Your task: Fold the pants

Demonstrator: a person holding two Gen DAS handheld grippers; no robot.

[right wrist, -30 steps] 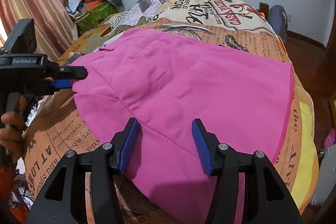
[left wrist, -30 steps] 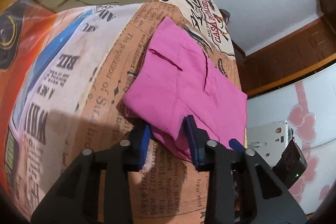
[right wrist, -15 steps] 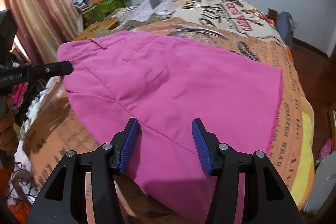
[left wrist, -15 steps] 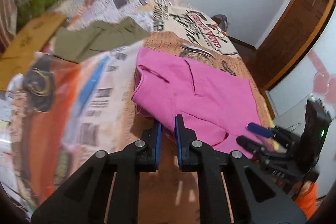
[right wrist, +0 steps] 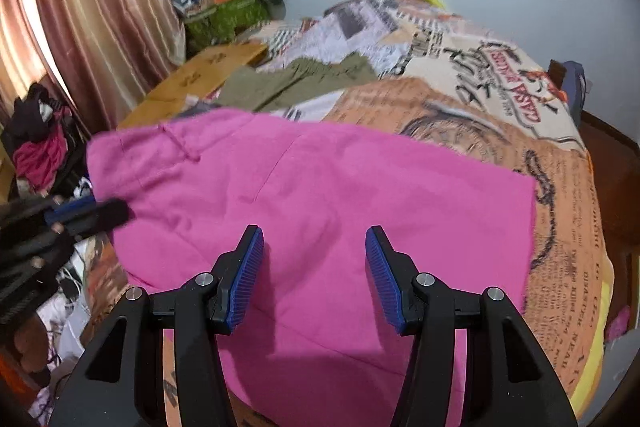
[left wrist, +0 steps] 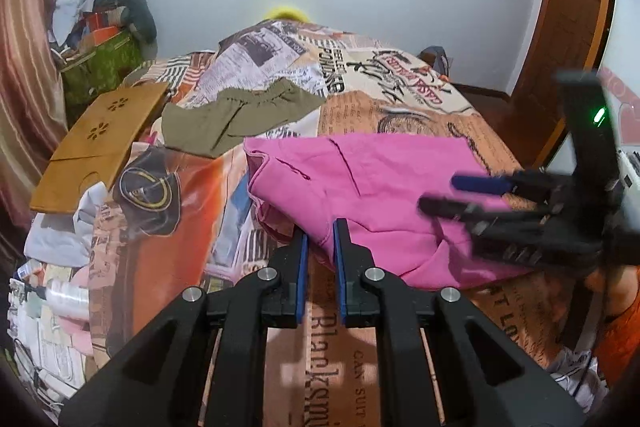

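Note:
Pink pants (left wrist: 372,183) lie spread on the bed's newspaper-print cover; they also fill the middle of the right wrist view (right wrist: 320,203). My left gripper (left wrist: 320,239) is shut on the near left edge of the pants and holds that fold lifted. My right gripper (right wrist: 314,259) is open, hovering just above the pink cloth, with nothing between its blue pads. The right gripper shows blurred at the right of the left wrist view (left wrist: 472,195). The left gripper shows blurred at the left of the right wrist view (right wrist: 80,215).
Olive-green shorts (left wrist: 236,115) lie farther back on the bed. A wooden lap tray (left wrist: 100,143) rests at the bed's left side. Clutter and curtains (right wrist: 92,7) fill the left; a wooden door (left wrist: 576,39) stands at the right.
My left gripper closed on the pants' edge and lifted it while swinging round to face the far wall. My right gripper stayed open over the cloth, shifting slightly.

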